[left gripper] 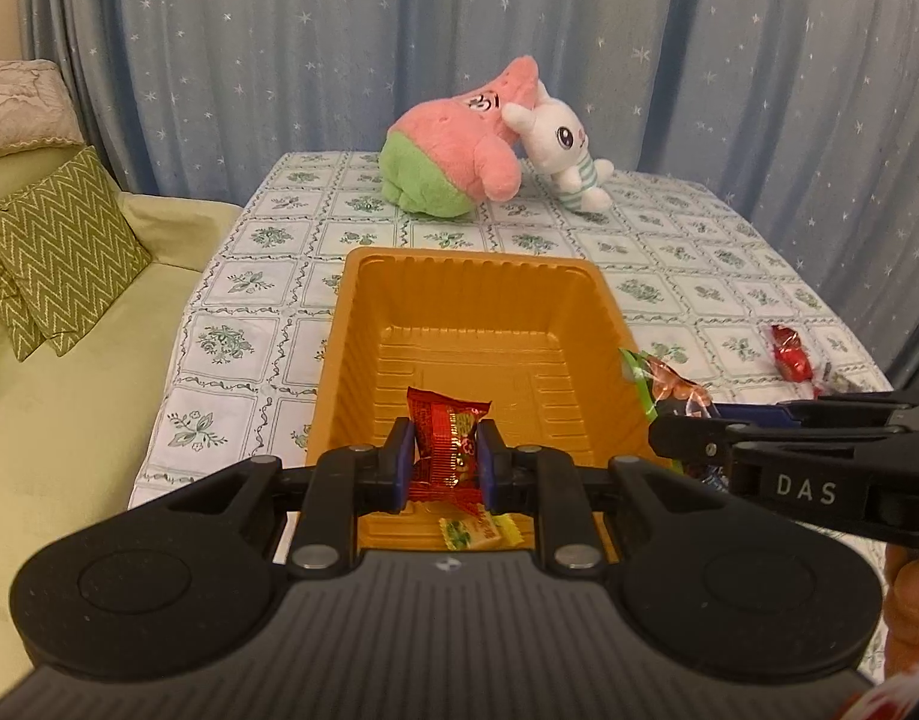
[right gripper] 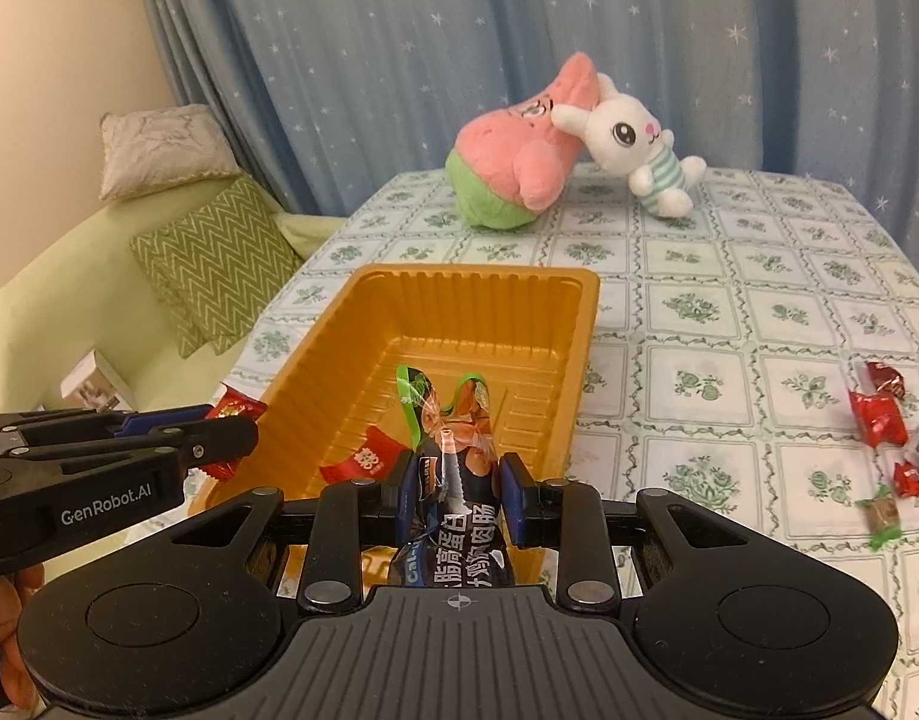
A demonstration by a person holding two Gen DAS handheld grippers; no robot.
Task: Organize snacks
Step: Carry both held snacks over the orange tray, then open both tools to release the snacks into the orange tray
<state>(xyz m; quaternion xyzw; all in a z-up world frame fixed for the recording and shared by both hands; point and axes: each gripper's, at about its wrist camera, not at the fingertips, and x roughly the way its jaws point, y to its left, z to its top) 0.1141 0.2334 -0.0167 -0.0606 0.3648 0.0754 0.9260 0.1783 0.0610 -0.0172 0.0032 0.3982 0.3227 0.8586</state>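
An orange plastic tray [left gripper: 363, 324] [right gripper: 579, 324] sits on the floral tablecloth. My left gripper [left gripper: 444, 462] is shut on a red snack packet [left gripper: 447, 444] and holds it over the tray's near end. A small yellow-green candy [left gripper: 480, 531] lies in the tray beneath it. My right gripper [right gripper: 456, 495] is shut on a dark sausage packet with a clear green-edged top [right gripper: 453, 480], over the tray's near right side. A red packet [right gripper: 363, 462] lies on the tray floor. The right gripper also shows at the right of the left wrist view [left gripper: 687, 429], and the left gripper at the left of the right wrist view [right gripper: 231, 426].
Several red and green wrapped snacks [right gripper: 879, 420] lie on the table to the right; one red one shows in the left wrist view [left gripper: 789, 354]. A pink-green plush [left gripper: 453, 162] and a white rabbit plush [left gripper: 564, 147] sit at the far edge. A green sofa with cushions [left gripper: 57, 252] stands left.
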